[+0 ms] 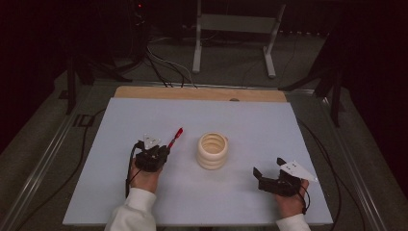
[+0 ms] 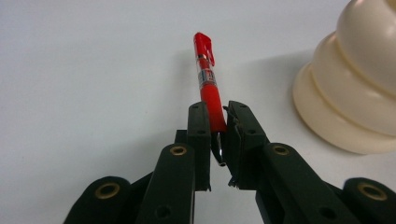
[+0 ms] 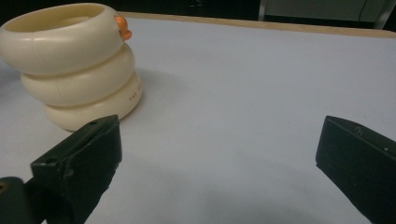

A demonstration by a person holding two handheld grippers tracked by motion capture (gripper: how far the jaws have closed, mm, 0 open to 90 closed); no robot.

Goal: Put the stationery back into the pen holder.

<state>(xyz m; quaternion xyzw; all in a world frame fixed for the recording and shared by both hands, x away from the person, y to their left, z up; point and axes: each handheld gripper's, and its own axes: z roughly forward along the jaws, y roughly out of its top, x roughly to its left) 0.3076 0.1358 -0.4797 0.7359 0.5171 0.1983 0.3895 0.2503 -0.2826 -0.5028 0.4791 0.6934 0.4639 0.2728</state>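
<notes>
— From above: the left gripper (image 1: 160, 150) pinches a red pen (image 1: 175, 138) beside the cream holder (image 1: 212, 150) mid-counter (image 1: 250, 120); the right gripper (image 1: 266, 174) sits spread and empty.

— Left gripper view: it's caught near the tip, with most of the pen beyond. I'd say it could swivel or slip.

— Right gripper view: jaws wide apart, holder off to one side.

Red pen (image 2: 208, 84), capped, clamped near its tip end between left gripper (image 2: 218, 135) jaws, cap end pointing away. Cream ribbed holder (image 1: 212, 150), three stacked rings, upright, open-topped, just beside pen.
</notes>
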